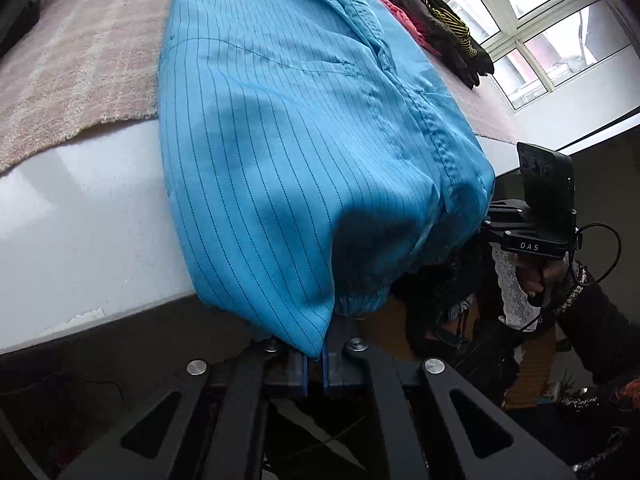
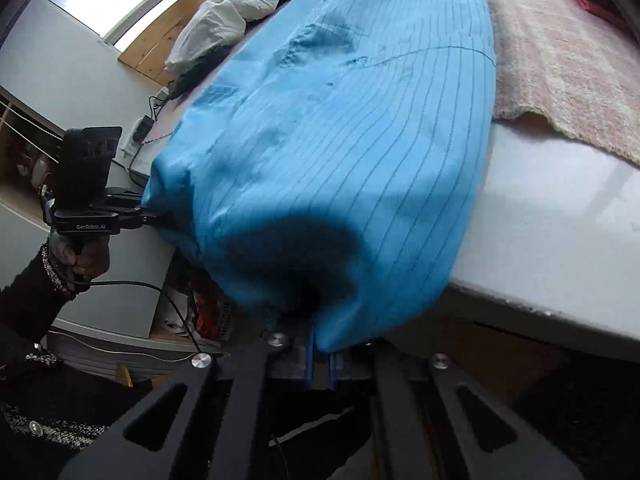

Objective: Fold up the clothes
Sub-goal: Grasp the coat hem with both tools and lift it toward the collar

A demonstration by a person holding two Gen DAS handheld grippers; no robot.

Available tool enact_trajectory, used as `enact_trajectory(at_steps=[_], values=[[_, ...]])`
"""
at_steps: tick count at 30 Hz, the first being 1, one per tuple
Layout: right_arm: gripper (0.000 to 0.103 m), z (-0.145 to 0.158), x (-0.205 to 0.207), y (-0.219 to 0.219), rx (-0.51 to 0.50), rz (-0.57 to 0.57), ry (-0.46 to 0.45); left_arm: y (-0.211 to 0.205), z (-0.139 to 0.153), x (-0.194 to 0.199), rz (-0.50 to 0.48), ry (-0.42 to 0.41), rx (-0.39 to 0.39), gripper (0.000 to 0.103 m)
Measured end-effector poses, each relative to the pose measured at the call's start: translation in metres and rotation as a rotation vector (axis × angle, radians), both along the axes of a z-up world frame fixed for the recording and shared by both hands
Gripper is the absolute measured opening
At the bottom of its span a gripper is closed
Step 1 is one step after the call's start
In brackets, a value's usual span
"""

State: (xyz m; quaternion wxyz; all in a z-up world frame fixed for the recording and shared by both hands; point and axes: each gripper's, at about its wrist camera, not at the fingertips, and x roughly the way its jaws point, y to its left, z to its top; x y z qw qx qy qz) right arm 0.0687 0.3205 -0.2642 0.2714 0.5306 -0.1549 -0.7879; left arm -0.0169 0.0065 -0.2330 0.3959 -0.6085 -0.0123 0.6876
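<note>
A light blue garment with thin dark stripes lies along the white table and hangs over its near edge. In the left wrist view my left gripper is shut on the garment's lower hem corner, the cloth pinched between the blue pads. In the right wrist view my right gripper is shut on the other hem corner of the same garment. Each view also shows the other gripper at the garment's far side: the right one and the left one, each held by a hand in a dark sleeve.
A pinkish fuzzy rug covers the table under the garment. A pile of dark, yellow-striped and pink clothes lies by the windows. A white garment and a power strip with cables sit at the other end.
</note>
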Motion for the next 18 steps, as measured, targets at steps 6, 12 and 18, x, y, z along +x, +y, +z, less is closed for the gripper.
enact_trajectory(at_steps=[6,12,18], values=[[0.004,0.077,-0.001,0.013,-0.192,-0.026,0.144,-0.005,0.071,-0.004,0.030,0.018,0.137,0.002],[0.004,0.140,-0.033,0.043,-0.313,-0.091,0.258,0.001,0.129,-0.052,0.082,0.041,0.249,0.002],[0.004,0.141,-0.146,0.052,-0.198,-0.208,0.235,0.041,0.131,-0.170,0.171,0.018,0.212,0.006]])
